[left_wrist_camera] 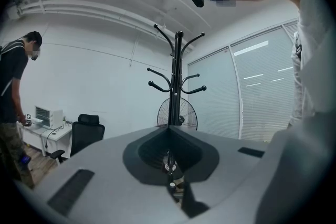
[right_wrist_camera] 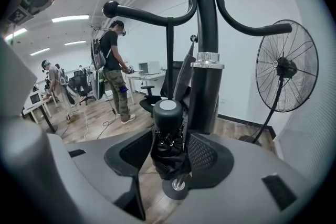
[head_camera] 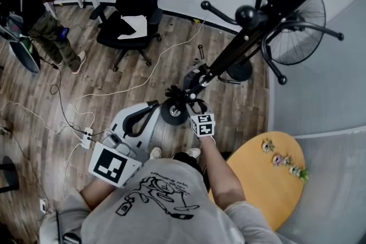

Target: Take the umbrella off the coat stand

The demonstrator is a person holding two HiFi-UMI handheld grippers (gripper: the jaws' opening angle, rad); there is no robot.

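Stage: early. Reach made, grip not made, nothing lifted off yet.

Folded black umbrella (right_wrist_camera: 169, 139): on the coat stand (right_wrist_camera: 206, 34), hanging upright just beside the pole and below a curved hook arm (right_wrist_camera: 142, 12). Loop or strap carrying it too unclear to trace.

Right gripper (right_wrist_camera: 170, 157): released, jaws wide, one on either side of the umbrella's body. No pad seen pressing. Carries nothing.

Left gripper (left_wrist_camera: 170, 165): clenched on nothing, pointed level at the stand from well apart.

Left to do, by judgement:
- close on the body
- raise until the loop clears the knobbed hook tip
- draw back toward the person

Edges:
- pole close behind the inner jaw, so little slack on that side
- more hook arms above, likely to snag a straight lift
- fan (right_wrist_camera: 286, 68) beyond the stand
- round yellow table (head_camera: 269, 191) near the person's right side

Open room: wood floor (head_camera: 46, 117) on the left-gripper side and back toward the body, crossed by loose cables (head_camera: 114, 91). Office chair (head_camera: 134, 3) and a standing person (head_camera: 34, 14) well apart. Best exit probably up, then back and left.
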